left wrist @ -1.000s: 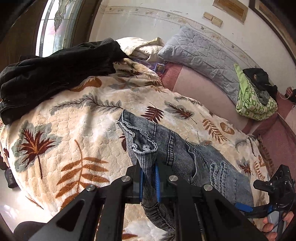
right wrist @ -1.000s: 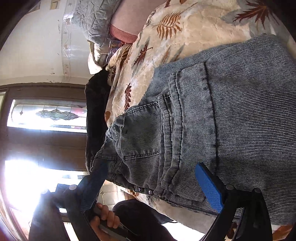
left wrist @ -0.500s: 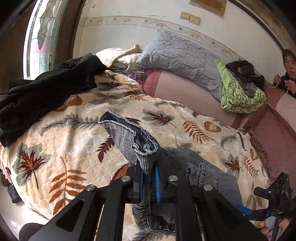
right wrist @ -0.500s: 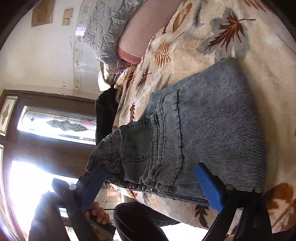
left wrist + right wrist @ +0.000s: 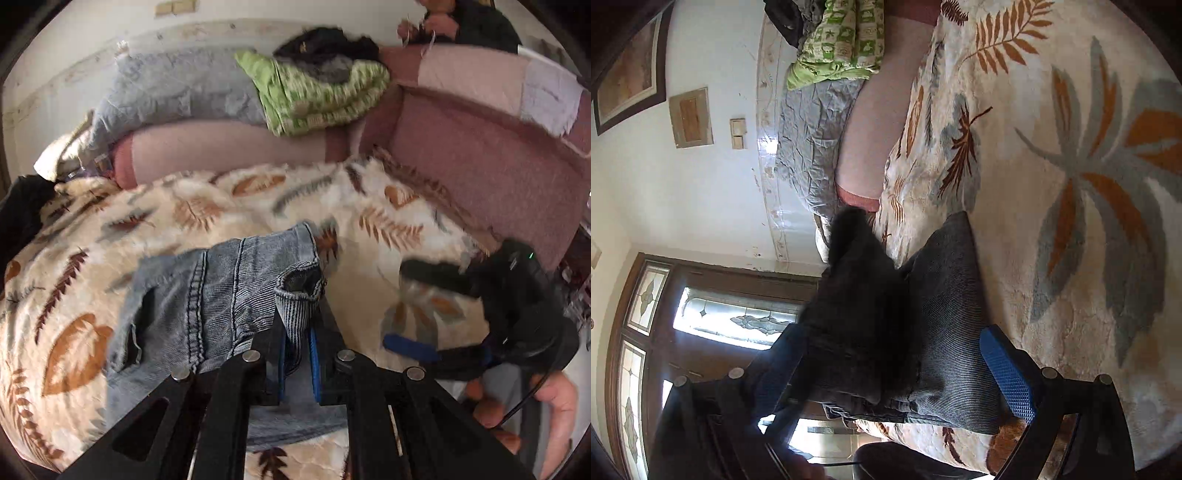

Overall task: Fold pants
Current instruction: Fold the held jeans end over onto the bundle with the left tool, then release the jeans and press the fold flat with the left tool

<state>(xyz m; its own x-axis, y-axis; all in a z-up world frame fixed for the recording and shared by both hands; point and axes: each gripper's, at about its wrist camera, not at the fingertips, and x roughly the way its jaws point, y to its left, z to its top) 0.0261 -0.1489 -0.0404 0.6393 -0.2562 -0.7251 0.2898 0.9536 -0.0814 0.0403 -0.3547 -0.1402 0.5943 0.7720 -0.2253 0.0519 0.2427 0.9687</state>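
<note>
Grey-blue denim pants (image 5: 221, 295) lie partly folded on a cream blanket with leaf prints (image 5: 369, 229). My left gripper (image 5: 297, 354) is shut on a bunched hem of the pants and holds it over the folded part. My right gripper (image 5: 417, 314) shows at the right of the left wrist view, open, just right of the pants. In the right wrist view the right gripper (image 5: 897, 369) is open and empty, with its jaws standing either side of the folded pants (image 5: 945, 332), one blue pad (image 5: 1008, 373) beside the fabric.
A pink sofa back (image 5: 480, 158) runs behind the blanket, with a grey quilted cushion (image 5: 177, 88) and green patterned bedding (image 5: 314, 92) on it. A dark garment (image 5: 18, 214) lies at the far left. A person sits at the top right (image 5: 469, 22).
My left gripper has carried the pant hem to the right over the rest of the pants, folding them. My right gripper has drawn back towards the fold's end and stays open.
</note>
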